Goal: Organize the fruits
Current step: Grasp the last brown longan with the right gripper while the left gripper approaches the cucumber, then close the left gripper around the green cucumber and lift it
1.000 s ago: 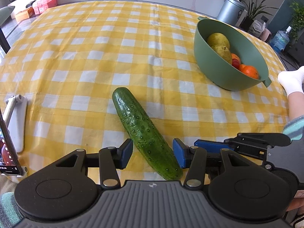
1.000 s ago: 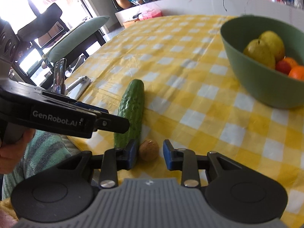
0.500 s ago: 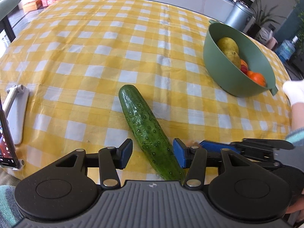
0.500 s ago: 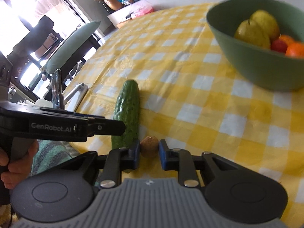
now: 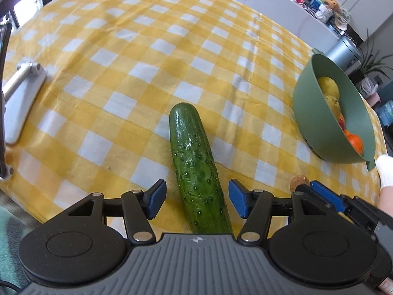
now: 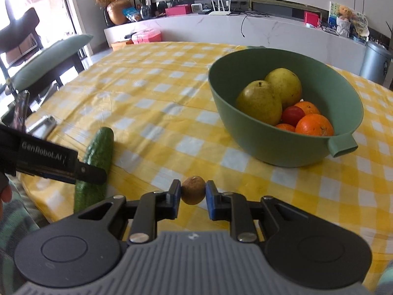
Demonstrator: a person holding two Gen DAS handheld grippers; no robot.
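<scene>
A green cucumber (image 5: pixel 196 169) lies on the yellow checked tablecloth (image 5: pixel 147 61), its near end between the pads of my left gripper (image 5: pixel 197 202), which is open and not touching it. My right gripper (image 6: pixel 192 194) is shut on a small brown round fruit (image 6: pixel 193 189) and holds it above the cloth. The green bowl (image 6: pixel 270 145) ahead to the right holds two pears (image 6: pixel 260 103), oranges (image 6: pixel 314 125) and a small red fruit (image 6: pixel 292 114). The cucumber (image 6: pixel 98 152) and the left gripper's arm also show at the left of the right wrist view.
A phone on a white stand (image 5: pixel 17 98) sits at the table's left edge. A chair with a green cushion (image 6: pixel 49 61) stands beyond that edge. A white counter (image 6: pixel 233 29) with boxes and a grey bin (image 6: pixel 375 61) lie behind the table.
My right gripper closed on the small brown fruit and lifted it off the cloth, turning toward the bowl. My left gripper shifted so the cucumber lies more centred between its open pads.
</scene>
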